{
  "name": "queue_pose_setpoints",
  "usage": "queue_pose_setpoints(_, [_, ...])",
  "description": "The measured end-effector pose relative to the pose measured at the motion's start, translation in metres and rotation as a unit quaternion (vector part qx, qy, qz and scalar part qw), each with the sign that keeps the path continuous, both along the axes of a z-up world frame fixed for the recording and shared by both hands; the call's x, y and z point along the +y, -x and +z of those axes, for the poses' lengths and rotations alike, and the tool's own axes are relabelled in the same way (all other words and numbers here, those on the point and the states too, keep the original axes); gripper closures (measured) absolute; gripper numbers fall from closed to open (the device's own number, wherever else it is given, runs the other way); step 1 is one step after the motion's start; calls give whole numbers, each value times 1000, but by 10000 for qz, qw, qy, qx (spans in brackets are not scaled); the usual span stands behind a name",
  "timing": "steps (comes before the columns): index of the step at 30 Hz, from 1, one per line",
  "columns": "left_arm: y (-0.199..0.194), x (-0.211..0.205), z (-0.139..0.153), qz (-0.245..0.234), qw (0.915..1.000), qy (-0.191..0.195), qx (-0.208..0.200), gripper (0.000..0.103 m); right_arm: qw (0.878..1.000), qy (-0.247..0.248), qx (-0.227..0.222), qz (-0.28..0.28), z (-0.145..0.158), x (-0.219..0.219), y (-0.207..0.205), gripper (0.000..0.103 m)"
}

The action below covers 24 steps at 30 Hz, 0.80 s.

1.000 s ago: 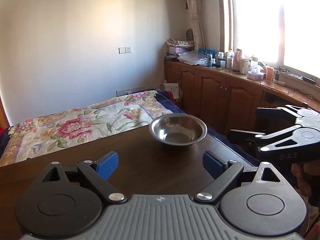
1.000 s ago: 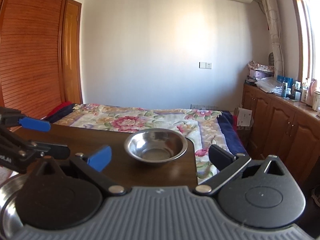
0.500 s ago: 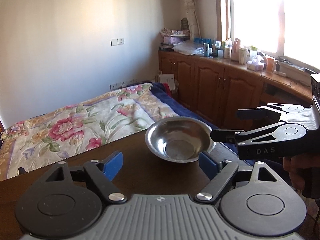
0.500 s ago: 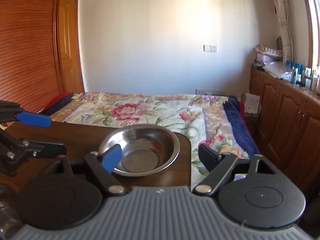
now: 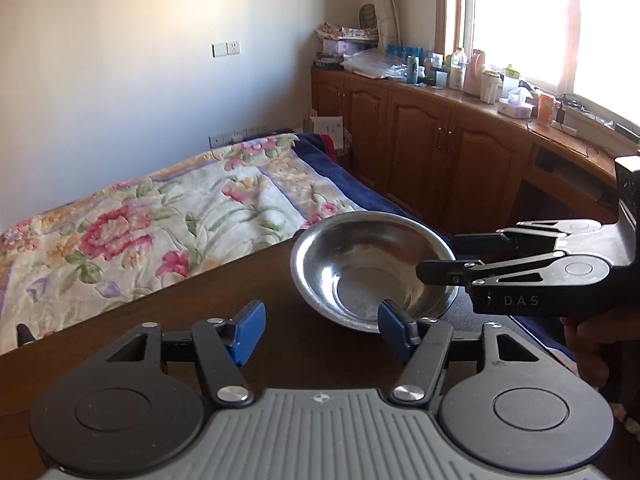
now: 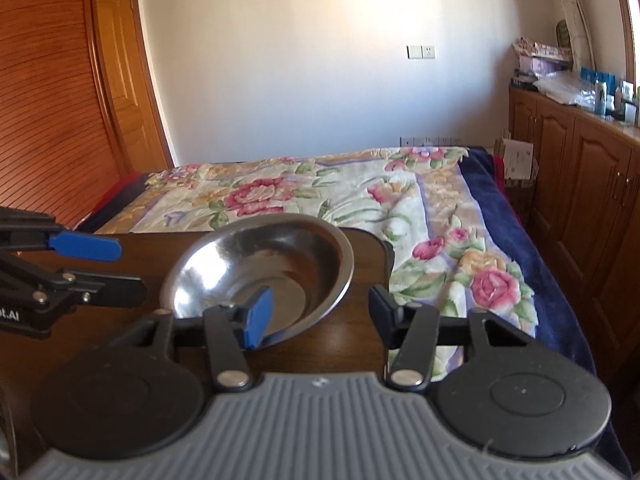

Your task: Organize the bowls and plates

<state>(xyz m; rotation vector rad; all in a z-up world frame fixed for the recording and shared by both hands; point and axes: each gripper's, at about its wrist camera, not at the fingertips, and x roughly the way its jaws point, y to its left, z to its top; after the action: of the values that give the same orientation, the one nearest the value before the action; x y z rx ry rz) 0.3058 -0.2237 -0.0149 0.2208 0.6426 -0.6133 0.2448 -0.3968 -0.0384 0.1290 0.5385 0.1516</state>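
A steel bowl (image 5: 372,268) (image 6: 260,264) sits near the far right corner of the dark wooden table (image 5: 200,300) (image 6: 152,248). My right gripper (image 6: 320,314) is open and straddles the bowl's right rim. Its blue-padded finger (image 6: 258,316) is inside the bowl and the other finger is outside. In the left wrist view the right gripper (image 5: 448,258) reaches in from the right, with a hand (image 5: 592,344) behind it. My left gripper (image 5: 322,330) (image 6: 116,268) is open and holds nothing. One of its fingertips (image 5: 394,330) is close to the bowl's near rim.
The table's edge and rounded corner (image 6: 380,248) lie just right of the bowl. A bed with a floral blanket (image 6: 360,200) stands beyond. Wooden cabinets (image 5: 440,152) topped with bottles line the right wall. A wooden door (image 6: 120,80) is at the left.
Both grippers have moved forward to the bowl. The right gripper's padded finger went over the rim into the bowl. The fingers of both grippers stand closer together than before.
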Motion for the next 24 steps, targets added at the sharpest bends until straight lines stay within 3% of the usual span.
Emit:
queue_pose_setpoints(6, [-18,-11,-2,0,9998,-25,214,43,9998,-142,115,41,-4,-1,-5,57])
queue_pose_setpoints(15, [-52,-21,-16,143,9976,-115,666,66,9996,-173,227,79,-5,2,-10,61])
queue_pose_setpoints(18, [-55,-19,-19,130,9965,-31,831,75,9991,-308,278,111,-5,1,-11,74])
queue_pose_setpoints(19, [-56,-18,-19,120,9962,-2,867,83,9989,-346,284,112,-5,1,-12,76])
queue_pose_setpoints(24, [-48,-15,-15,107,9966,1,822,85,9984,-463,326,36,-3,2,-9,83])
